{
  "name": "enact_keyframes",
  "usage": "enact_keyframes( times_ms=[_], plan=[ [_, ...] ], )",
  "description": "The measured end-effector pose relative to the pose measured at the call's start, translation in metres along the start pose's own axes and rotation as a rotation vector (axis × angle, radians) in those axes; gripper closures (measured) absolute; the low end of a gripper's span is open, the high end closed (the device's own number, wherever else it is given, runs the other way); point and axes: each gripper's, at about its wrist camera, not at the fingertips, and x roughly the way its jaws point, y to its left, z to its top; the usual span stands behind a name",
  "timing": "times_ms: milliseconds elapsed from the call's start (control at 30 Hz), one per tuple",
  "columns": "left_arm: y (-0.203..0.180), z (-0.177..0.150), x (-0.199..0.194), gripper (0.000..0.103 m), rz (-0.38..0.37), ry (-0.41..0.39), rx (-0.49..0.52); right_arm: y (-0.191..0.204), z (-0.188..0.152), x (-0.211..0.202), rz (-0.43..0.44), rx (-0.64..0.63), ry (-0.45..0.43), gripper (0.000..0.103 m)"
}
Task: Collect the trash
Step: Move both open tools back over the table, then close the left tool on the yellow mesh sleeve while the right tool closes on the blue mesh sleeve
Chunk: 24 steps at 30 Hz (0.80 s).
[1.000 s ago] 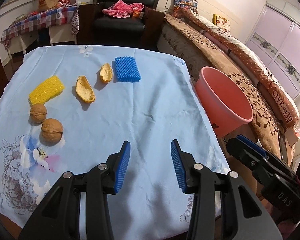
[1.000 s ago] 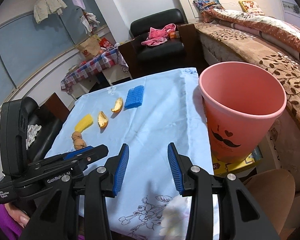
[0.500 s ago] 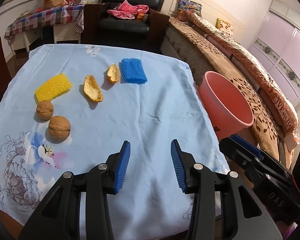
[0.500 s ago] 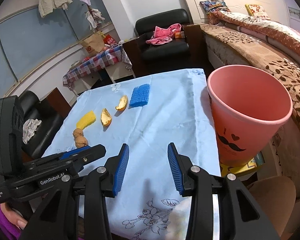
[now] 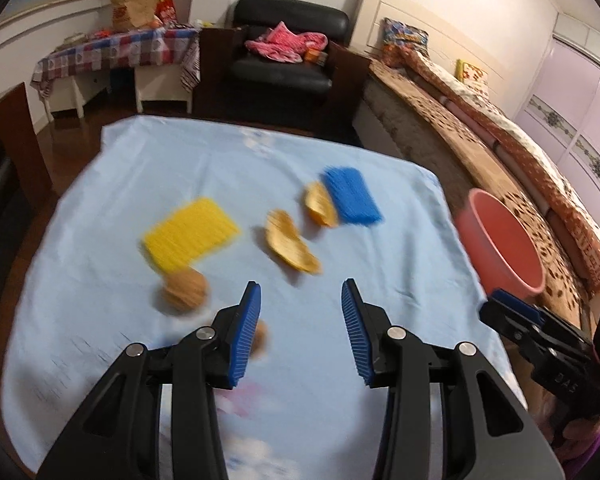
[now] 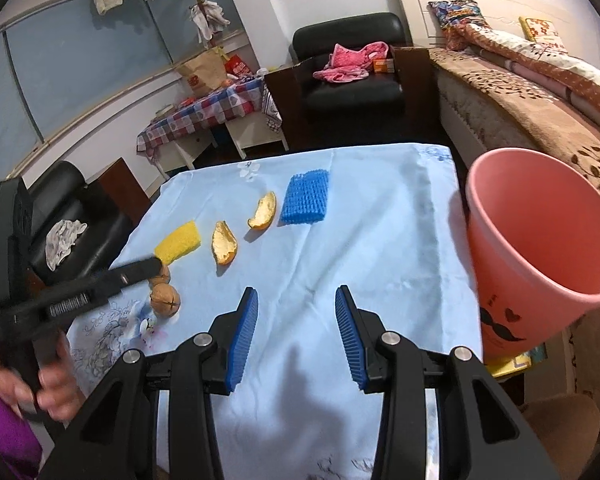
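Note:
On the pale blue tablecloth (image 5: 100, 272) lie a yellow foam net (image 5: 190, 234), a blue foam net (image 5: 352, 196), two orange peels (image 5: 290, 246) (image 5: 320, 204) and two walnuts (image 5: 184, 292). The second walnut (image 5: 260, 340) sits half hidden behind my left finger. My left gripper (image 5: 300, 304) hovers open and empty just short of the nearer peel. My right gripper (image 6: 296, 308) is open and empty over bare cloth, with the peels (image 6: 224, 242) (image 6: 264, 210) and blue net (image 6: 306, 196) beyond it. A pink bin (image 6: 540, 240) stands at the table's right edge.
A bed (image 6: 540, 92) runs along the right behind the bin. A black armchair (image 5: 284, 56) with pink clothes and a checked side table (image 5: 112, 52) stand beyond the table's far edge. A hand (image 6: 52, 380) holds the left gripper (image 6: 80, 296) at the near left.
My left gripper has swept forward and left over the table, so the peels and walnuts now sit close before its fingers. My right gripper shifted slightly; the bin moved rightward in its view. Both stayed open.

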Motion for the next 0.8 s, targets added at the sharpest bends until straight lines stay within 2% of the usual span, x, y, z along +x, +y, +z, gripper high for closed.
enact_keyframes(
  times_ms=[67, 333, 567, 800],
  plan=[
    [0.017, 0.010, 0.006, 0.061, -0.002, 0.013, 0.023, 0.003, 0.001, 0.007, 0.003, -0.006, 0.010, 0.063],
    [0.062, 0.028, 0.041, 0.061, 0.083, 0.070, 0.092, 0.005, 0.005, 0.034, -0.004, -0.001, 0.060, 0.063],
    [0.080, 0.043, 0.076, 0.061, 0.123, 0.106, 0.136, -0.002, 0.006, 0.049, -0.026, 0.016, 0.089, 0.063],
    [0.089, 0.048, 0.096, 0.061, 0.107, 0.120, 0.136, -0.008, 0.016, 0.064, -0.041, 0.026, 0.096, 0.063]
  ],
)
